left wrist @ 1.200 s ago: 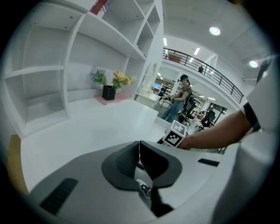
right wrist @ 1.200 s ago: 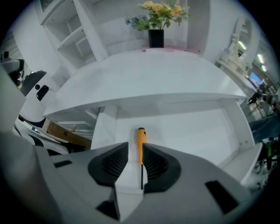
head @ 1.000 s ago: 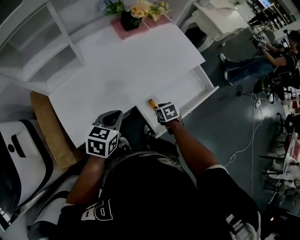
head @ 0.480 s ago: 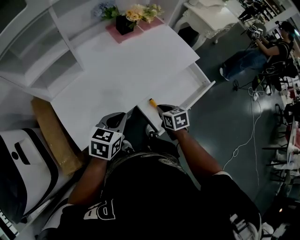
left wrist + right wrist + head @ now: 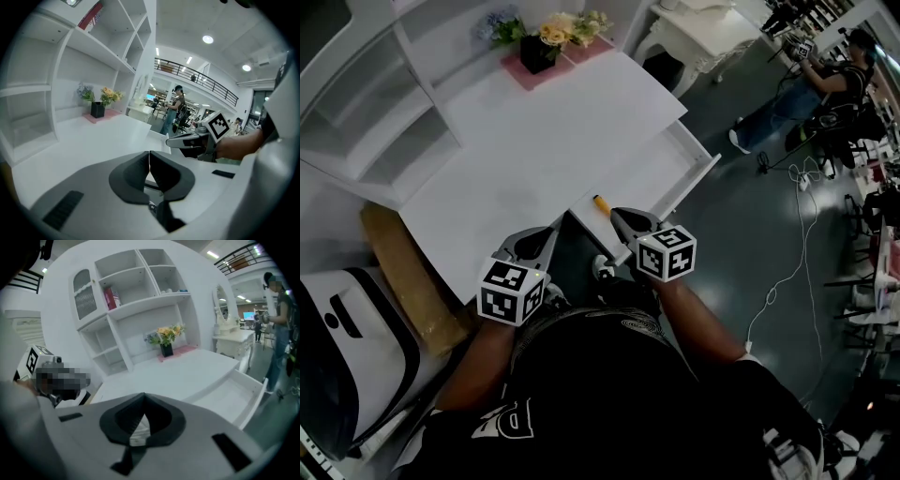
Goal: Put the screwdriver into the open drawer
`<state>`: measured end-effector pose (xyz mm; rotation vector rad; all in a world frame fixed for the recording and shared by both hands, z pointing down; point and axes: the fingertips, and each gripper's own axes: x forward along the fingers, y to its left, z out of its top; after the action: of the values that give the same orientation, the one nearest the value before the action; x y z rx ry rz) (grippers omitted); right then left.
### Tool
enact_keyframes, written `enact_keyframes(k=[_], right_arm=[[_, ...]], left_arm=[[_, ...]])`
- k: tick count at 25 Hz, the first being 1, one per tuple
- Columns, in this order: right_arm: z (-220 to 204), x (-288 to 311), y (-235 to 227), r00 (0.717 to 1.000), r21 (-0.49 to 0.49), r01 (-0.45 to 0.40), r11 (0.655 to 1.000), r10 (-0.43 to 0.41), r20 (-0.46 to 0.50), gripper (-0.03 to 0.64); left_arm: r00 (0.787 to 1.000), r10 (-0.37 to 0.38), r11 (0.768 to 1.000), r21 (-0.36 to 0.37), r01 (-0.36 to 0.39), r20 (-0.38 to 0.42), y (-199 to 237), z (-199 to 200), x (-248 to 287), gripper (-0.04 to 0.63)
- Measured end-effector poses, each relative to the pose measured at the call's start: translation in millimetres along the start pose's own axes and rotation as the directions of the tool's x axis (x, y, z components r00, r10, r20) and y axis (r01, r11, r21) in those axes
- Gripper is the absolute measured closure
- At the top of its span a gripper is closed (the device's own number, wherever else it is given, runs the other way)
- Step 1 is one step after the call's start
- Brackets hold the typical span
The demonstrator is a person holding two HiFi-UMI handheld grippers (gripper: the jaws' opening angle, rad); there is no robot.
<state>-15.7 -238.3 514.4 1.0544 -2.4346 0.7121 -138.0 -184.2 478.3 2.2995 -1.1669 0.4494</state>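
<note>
Screwdriver lying in the open drawer, at the end nearest the person. Only an orange-yellow handle end shows; the shank is probably hidden behind the right gripper. Judged stiff, light and apt to roll, best gripped across the handle. Right gripper and left gripper: jaws closed together, nothing between them.

Shirt: black shirt, short-sleeved, filled the lower centre; white lettering at lower left.
Left gripper: left gripper had a pale grey shell, dark pads, and a white cube with black square markers.
Right gripper: right gripper looked alike, with its marker cube right of centre.
</note>
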Motion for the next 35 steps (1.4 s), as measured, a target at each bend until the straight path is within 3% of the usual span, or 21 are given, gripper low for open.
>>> enact_keyframes(k=[11, 17, 24, 35], right_arm=[[20.3, -41.5, 16.6, 0.994, 0.005, -0.062, 0.998, 0.061, 0.095, 0.607], [26.6, -80.0, 23.2, 0.976, -0.021, -0.145, 0.989, 0.147, 0.159, 0.607], [-1.9, -134.0, 13.9, 0.971, -0.099, -0.192, 0.976, 0.204, 0.123, 0.607], [-60.3, -228.1, 2.0, 0.952, -0.121, -0.258, 0.959, 0.273, 0.136, 0.607]], left_arm=[[0.998, 0.010, 1.000, -0.011, -0.009, 0.070, -23.9, 11.8, -9.3, 0.580], [0.994, 0.046, 0.999, -0.020, -0.044, 0.103, -54.5, 12.8, -9.5, 0.580], [0.981, 0.103, 0.993, -0.071, -0.092, 0.165, -114.9, 9.0, -10.1, 0.580], [0.980, 0.140, 0.988, -0.087, -0.129, 0.139, -229.3, -51.8, -7.5, 0.580]])
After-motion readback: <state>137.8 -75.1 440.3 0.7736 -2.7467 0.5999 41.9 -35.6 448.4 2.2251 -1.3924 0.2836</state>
